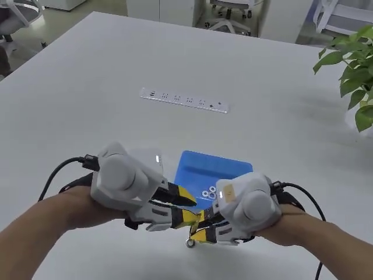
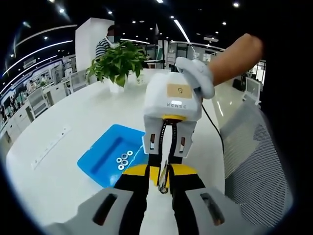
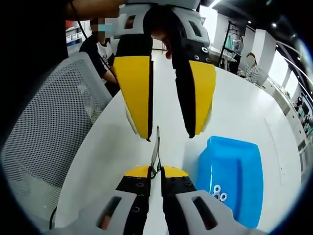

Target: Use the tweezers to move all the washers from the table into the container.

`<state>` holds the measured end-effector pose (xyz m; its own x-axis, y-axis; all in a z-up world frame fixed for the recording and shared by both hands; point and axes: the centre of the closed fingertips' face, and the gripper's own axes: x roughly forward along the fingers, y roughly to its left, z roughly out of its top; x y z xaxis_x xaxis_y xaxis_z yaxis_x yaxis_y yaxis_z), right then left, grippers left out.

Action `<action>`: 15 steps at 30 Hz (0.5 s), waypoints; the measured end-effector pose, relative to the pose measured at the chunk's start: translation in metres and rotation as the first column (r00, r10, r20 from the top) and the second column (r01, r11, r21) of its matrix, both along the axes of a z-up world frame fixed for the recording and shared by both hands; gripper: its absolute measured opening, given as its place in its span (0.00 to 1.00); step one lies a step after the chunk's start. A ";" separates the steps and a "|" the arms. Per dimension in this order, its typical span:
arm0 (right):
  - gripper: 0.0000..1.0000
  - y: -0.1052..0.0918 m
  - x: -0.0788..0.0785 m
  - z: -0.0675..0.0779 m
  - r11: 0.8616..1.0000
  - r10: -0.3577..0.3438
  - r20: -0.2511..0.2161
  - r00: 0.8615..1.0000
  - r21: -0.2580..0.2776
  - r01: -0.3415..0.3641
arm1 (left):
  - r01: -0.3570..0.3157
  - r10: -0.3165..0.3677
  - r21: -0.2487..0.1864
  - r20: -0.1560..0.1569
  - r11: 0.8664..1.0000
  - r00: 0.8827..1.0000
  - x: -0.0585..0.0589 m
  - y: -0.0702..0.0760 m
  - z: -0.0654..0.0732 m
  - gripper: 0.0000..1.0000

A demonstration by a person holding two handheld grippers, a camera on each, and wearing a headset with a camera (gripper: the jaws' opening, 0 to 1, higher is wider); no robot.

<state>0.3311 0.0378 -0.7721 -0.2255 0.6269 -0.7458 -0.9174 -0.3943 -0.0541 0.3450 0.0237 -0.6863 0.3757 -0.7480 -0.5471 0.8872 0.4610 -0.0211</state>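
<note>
Tweezers between closed right fingers, left fingers wide; five washers in one container

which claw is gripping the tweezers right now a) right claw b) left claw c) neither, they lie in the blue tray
a: in the right gripper view the tweezers rise from between the shut jaws of the right claw, while the left claw opposite stands open, with its jaws apart on either side of the tip.
</note>
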 end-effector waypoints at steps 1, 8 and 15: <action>0.08 0.000 0.000 0.000 1.000 0.002 0.002 1.000 0.000 -0.002 | -0.004 0.004 -0.004 -0.003 1.000 1.000 0.000 0.001 0.000 0.25; 0.08 -0.001 0.001 0.006 1.000 -0.006 0.002 1.000 0.008 0.006 | -0.048 0.047 -0.053 -0.006 0.997 0.999 0.000 0.008 0.004 0.45; 0.08 -0.001 0.004 0.018 1.000 -0.007 0.014 1.000 0.024 0.007 | -0.082 0.081 -0.073 -0.017 0.994 0.997 -0.001 0.018 0.001 0.66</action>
<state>0.3350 0.0372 -0.7537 -0.2102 0.6464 -0.7335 -0.9193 -0.3861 -0.0769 0.3441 0.0417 -0.6857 0.4302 -0.7537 -0.4969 0.8459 0.5288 -0.0697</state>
